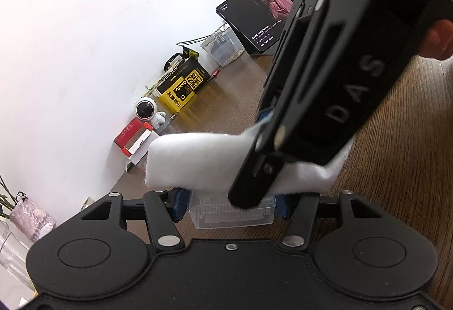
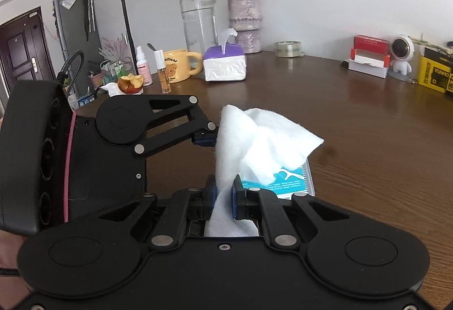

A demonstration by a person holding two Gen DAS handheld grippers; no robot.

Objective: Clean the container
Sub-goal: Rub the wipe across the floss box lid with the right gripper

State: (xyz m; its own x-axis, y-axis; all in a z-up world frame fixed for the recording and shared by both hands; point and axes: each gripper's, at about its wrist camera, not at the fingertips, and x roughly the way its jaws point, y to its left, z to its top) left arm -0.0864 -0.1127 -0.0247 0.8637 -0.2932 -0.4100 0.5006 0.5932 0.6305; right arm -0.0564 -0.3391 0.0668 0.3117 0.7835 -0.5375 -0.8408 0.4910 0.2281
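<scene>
A small clear plastic container point(image 1: 232, 215) sits between the blue pads of my left gripper point(image 1: 230, 205), which is shut on it just above the wooden table. In the right wrist view the container's blue label point(image 2: 294, 178) shows under a white cloth point(image 2: 263, 140). My right gripper point(image 2: 225, 197) is shut on that cloth, which drapes over the container. In the left wrist view the cloth point(image 1: 192, 160) and the right gripper's black body point(image 1: 325, 78) hang right above the container. The left gripper also shows in the right wrist view point(image 2: 209, 139).
On the brown table point(image 2: 368, 140) stand a tissue box point(image 2: 225, 64), a yellow mug point(image 2: 177, 65), a water jug point(image 2: 198, 14), a flower vase point(image 2: 246, 18), tape point(image 2: 288, 49), a yellow box point(image 1: 184, 86), a tablet point(image 1: 260, 13) and a small white robot figure point(image 1: 147, 110).
</scene>
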